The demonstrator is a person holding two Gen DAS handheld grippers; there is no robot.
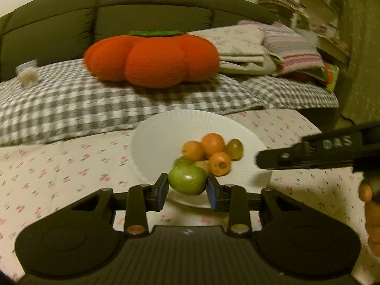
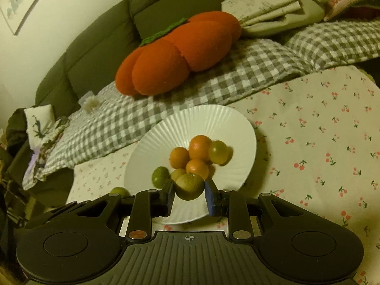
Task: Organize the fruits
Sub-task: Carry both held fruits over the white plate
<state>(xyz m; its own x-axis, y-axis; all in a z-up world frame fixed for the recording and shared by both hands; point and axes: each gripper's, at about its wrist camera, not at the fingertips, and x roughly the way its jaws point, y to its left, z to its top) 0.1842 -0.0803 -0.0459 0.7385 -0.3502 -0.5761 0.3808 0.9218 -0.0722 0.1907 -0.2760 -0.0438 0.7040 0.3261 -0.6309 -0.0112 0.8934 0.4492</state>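
1. Two grippers, each pinching fruit: left gripper clamps a green fruit between its fingers — beyond them, the white plate.
2. Right gripper squeezes a greenish-yellow fruit between its fingers, just short of the piled fruit — likely joining it.

Warm, yellowish indoor light was what I had on both feeds, fairly dim, with a green-olive cast over the wall and sofa. Shadows fell soft and short under the fruit on the white plate, and a darker one sat under the plate's near rim. A small highlight glinted on the green fruit in my left view. Motion blur smeared the orange cushion and the checked blanket there; the right view was a touch crisper. Fisheye bending curved everything near the edges, and black vignetting cut the corners.
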